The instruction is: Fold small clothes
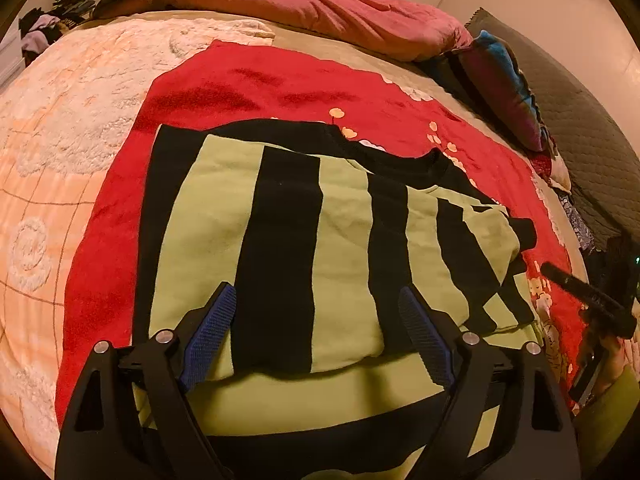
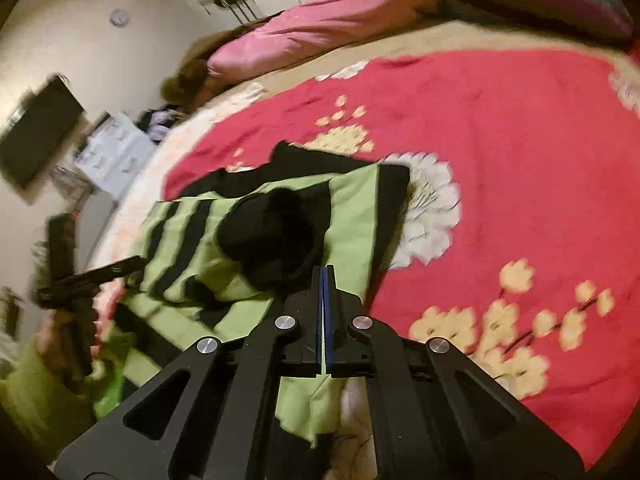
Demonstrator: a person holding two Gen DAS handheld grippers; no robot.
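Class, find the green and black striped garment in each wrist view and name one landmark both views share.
Left wrist view: the striped garment fills the centre, lying beyond the open left gripper.
Right wrist view: the striped garment lies left of centre, just beyond the shut right gripper.
Shared landmark: the red floral blanket under it.

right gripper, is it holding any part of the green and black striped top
Right gripper is shut, but whether it pinches the green and black striped top cannot be told. The open left gripper holds nothing.
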